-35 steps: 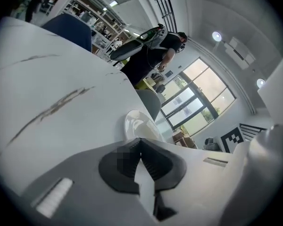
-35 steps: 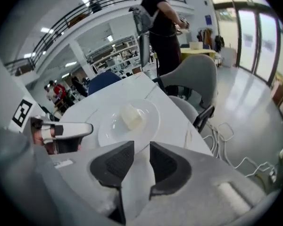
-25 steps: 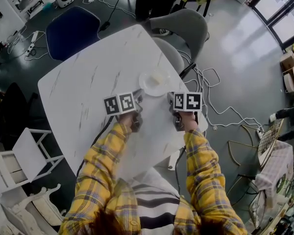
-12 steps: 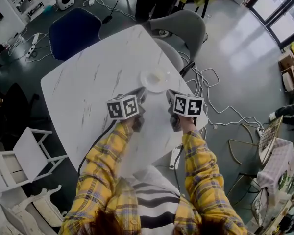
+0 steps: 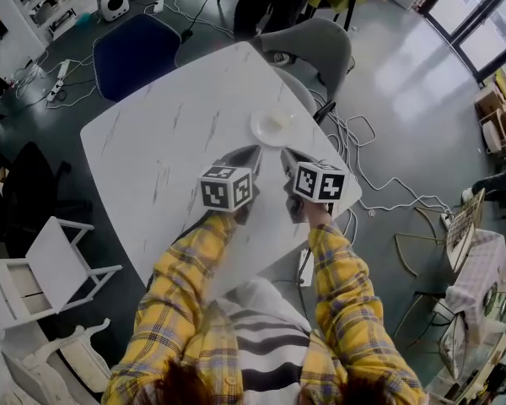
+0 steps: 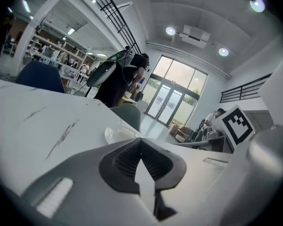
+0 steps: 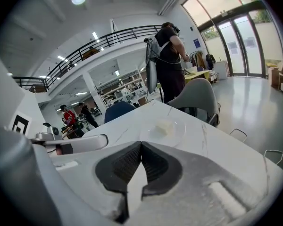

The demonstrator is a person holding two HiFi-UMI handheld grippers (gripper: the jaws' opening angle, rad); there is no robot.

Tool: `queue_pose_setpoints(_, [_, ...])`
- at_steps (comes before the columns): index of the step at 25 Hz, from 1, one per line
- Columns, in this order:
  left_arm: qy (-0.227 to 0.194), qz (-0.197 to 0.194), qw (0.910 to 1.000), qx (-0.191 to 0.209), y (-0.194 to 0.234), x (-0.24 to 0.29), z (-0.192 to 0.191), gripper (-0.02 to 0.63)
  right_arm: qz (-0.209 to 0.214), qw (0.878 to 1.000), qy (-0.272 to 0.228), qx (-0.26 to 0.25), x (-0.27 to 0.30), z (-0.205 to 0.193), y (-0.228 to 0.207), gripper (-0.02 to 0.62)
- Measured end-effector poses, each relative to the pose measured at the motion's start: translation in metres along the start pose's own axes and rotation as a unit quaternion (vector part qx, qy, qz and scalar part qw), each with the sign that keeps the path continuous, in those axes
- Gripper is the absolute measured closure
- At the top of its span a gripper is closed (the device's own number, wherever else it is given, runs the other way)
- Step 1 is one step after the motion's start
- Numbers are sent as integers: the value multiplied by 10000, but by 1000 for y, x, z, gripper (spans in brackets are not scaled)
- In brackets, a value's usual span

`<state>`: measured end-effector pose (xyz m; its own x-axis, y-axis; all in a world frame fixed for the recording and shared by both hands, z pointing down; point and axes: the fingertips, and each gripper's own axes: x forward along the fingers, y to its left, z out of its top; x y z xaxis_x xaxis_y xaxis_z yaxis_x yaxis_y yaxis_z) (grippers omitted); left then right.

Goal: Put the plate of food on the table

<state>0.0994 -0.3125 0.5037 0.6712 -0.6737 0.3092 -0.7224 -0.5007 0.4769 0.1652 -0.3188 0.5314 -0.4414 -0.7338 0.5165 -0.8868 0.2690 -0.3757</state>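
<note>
A small white plate with a pale piece of food rests on the white marbled table, near its right edge. The right gripper view shows the plate just ahead of the jaws; the left gripper view shows the plate ahead as well. Both grippers hover over the table on my side of the plate. My left gripper is shut and holds nothing. My right gripper is shut too, also with nothing in it. Neither touches the plate.
A grey chair stands at the table's far corner and a dark blue chair at the far left. A white chair is at lower left. Cables trail on the floor to the right. A person stands beyond the table.
Both grippers have pulled back from the plate toward me and tilted up. The plate stays where it was on the table.
</note>
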Motion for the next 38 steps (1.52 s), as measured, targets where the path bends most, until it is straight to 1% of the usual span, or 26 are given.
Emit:
queue_pose_setpoints(2, [-77,11,9999,147,-5,-14,1,609,-17,10000,-95,-5,-9,-1,12,592])
queue_pose_setpoints(8, [-233,-11,9993,290,-22,-64,-7,609,-222,9986,-470,-75,-44,-14,48,592])
queue_pose_setpoints(11, [-298,-107,9988,381,-33,-89,-15,609,-273,9975,-656,29,-63,-27,65,594])
queue_pose_setpoints(15, [-305,-235,9979,520,-43,-117,-27,609,-363,9964,-763,79,-83,-48,87,594])
queue_pose_setpoints(22, [-233,-502,9967,591,-63,-159,-47,609,-657,9938,-895,56,-126,-78,116,594])
queue_pose_setpoints(28, [-234,-677,9959,556,-83,-184,-57,609,-838,9917,-978,15,-156,-93,129,594])
queue_pose_setpoints(33, [-292,-701,9955,569,-99,-201,-68,609,-827,9916,-992,52,-175,-108,135,594])
queue_pose_setpoints(38, [-401,-544,9961,574,-112,-220,-76,609,-663,9922,-1050,75,-195,-120,143,594])
